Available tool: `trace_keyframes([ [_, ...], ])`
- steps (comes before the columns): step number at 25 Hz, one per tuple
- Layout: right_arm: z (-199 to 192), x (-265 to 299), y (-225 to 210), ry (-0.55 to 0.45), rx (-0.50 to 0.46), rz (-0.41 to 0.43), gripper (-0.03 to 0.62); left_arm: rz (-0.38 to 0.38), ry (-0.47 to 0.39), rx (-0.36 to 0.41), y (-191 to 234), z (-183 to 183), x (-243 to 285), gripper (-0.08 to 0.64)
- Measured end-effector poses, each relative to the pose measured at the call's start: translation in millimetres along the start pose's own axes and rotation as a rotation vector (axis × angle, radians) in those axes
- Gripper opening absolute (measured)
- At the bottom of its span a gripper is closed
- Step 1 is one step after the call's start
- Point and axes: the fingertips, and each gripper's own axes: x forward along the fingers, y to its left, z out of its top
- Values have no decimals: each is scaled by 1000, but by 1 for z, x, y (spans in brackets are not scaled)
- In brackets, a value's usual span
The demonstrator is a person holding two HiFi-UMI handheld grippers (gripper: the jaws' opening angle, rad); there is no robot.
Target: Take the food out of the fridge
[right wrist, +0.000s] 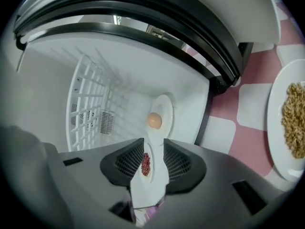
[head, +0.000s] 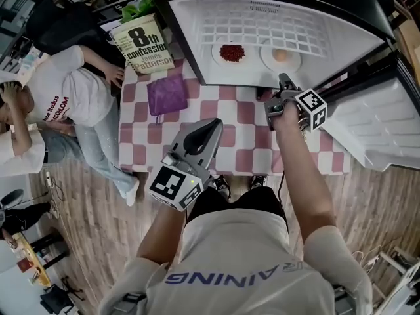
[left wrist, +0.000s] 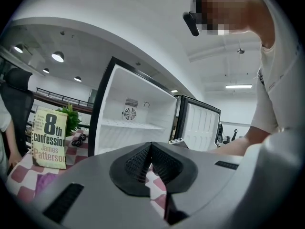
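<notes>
The small fridge [head: 190, 31] stands open on the checkered table [head: 239, 143]. Two white plates lie on its floor: one with red food [head: 231, 53] and one with a round orange-brown piece [head: 281, 56]. My right gripper [head: 283, 81] hangs at the fridge's front edge, just before the orange-brown piece's plate, jaws open and empty. In the right gripper view the red food [right wrist: 146, 164] shows through the gap of the right gripper [right wrist: 153, 149], the orange-brown piece [right wrist: 154, 120] farther in. My left gripper [head: 211, 128] is over the table's near side, tips together, holding nothing.
A plate of pale grains [right wrist: 291, 120] lies on the table beside the fridge. A book [head: 142, 42] stands at the table's far left, a purple cloth [head: 167, 94] before it. The fridge door [head: 384, 120] swings out right. A person [head: 72, 90] sits left of the table.
</notes>
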Motion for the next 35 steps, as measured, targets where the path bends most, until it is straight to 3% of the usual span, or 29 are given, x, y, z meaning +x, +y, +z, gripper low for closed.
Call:
trace_keyframes([
  [11,23,36,-21,-88,114,-117,121,5,19,-5,20,-1,2,6],
  [19,32,45,-31,-106,105,-159,117,5,12,-3,25,2,9,6],
  [22,33,46,-36,-112,97,-194,44,10,12,3,26,2,9,6],
  [35,17,7,-38,-101,113,-142,34,-9,6,13,19,5,11,6],
])
